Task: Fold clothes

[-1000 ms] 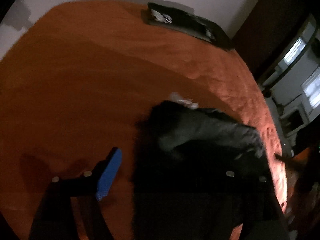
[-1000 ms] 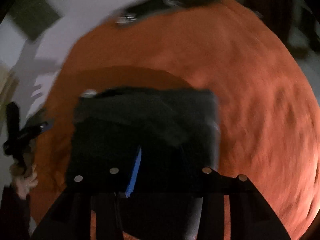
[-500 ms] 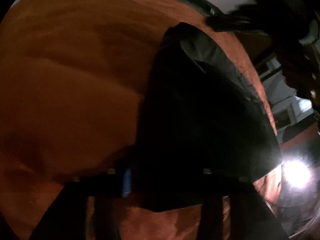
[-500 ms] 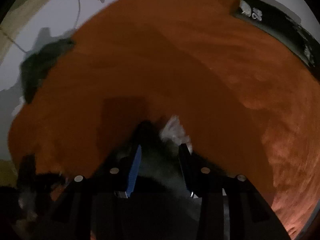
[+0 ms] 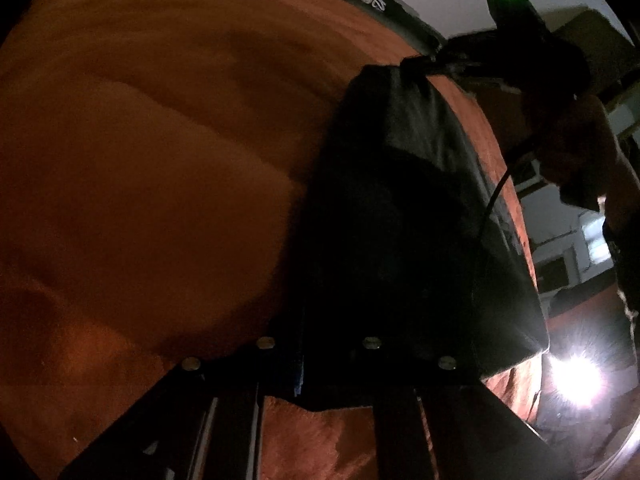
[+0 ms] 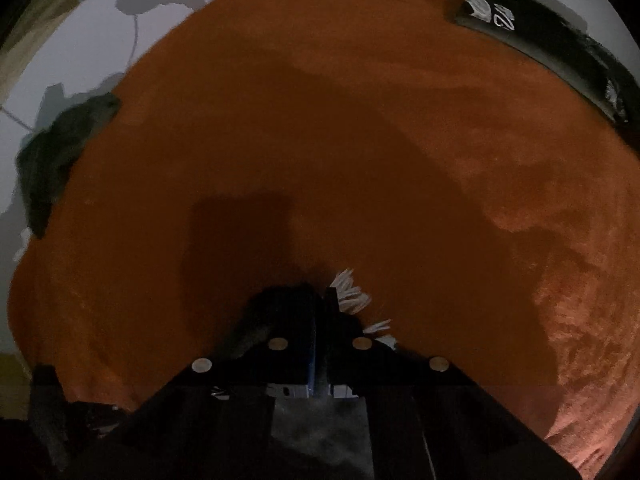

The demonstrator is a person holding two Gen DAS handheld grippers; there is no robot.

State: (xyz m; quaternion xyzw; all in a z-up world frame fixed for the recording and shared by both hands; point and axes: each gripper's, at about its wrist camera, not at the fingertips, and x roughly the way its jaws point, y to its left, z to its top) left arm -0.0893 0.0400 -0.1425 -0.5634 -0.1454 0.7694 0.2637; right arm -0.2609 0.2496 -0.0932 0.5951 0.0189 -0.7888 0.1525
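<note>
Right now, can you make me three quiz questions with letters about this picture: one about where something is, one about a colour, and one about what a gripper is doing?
1. Where does the folded black printed cloth lie?
A. at the blanket's far edge
B. between the gripper's fingers
C. on the floor

2. What colour is the blanket?
A. blue
B. orange
C. white

3. What is the right gripper doing?
A. standing wide open
B. shut on the dark garment
C. holding a cup

Answers: 1 A, it sits far off by the wall. 2 B, orange fills both views. 3 B, its fingers pinch dark cloth with a white tag.
</note>
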